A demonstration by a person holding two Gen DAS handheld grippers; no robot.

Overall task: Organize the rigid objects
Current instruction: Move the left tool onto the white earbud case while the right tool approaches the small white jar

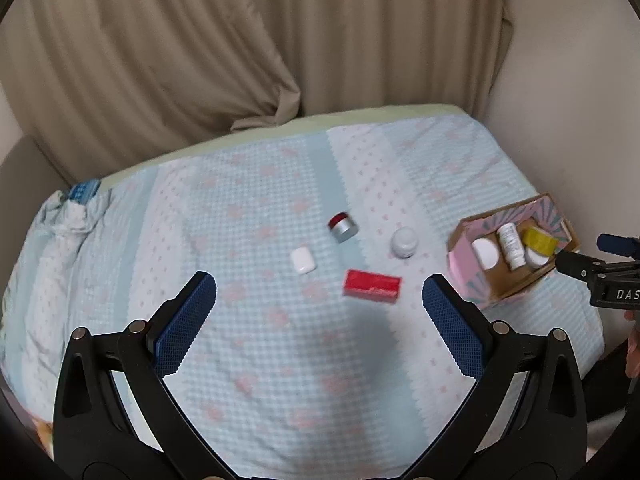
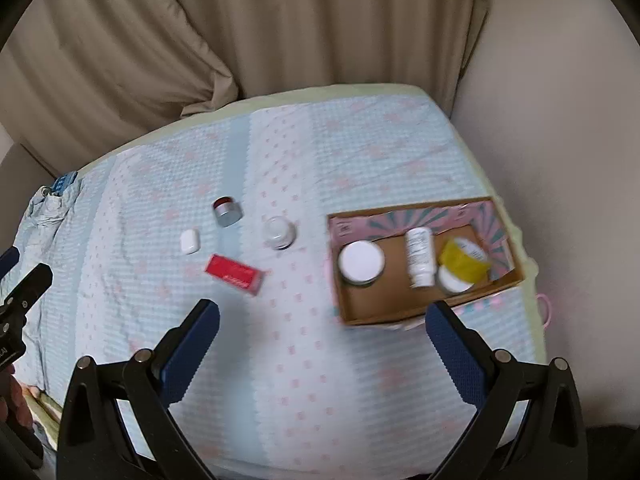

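On the blue quilt lie a red box (image 1: pixel 373 286) (image 2: pixel 235 273), a white earbud case (image 1: pixel 303 260) (image 2: pixel 189 241), a silver jar with a red lid (image 1: pixel 343 226) (image 2: pixel 227 211) and a clear white jar (image 1: pixel 405 242) (image 2: pixel 280 233). A pink-walled cardboard box (image 1: pixel 472 280) (image 2: pixel 384 307) at the right holds a white-lidded jar (image 2: pixel 361 261), a white bottle (image 2: pixel 419 256), a yellow tub (image 2: pixel 462 261) and a small white jar (image 2: pixel 454 280). My left gripper (image 1: pixel 319 316) is open and empty, hovering in front of the red box. My right gripper (image 2: pixel 323 340) is open and empty, in front of the cardboard box.
The quilt covers a bed (image 1: pixel 260 360) that ends at beige curtains (image 1: pixel 160 60) behind and a pale wall (image 2: pixel 560 120) on the right. Bunched fabric (image 1: pixel 64 216) lies at the bed's left edge. The right gripper's side shows at the far right in the left wrist view (image 1: pixel 608 280).
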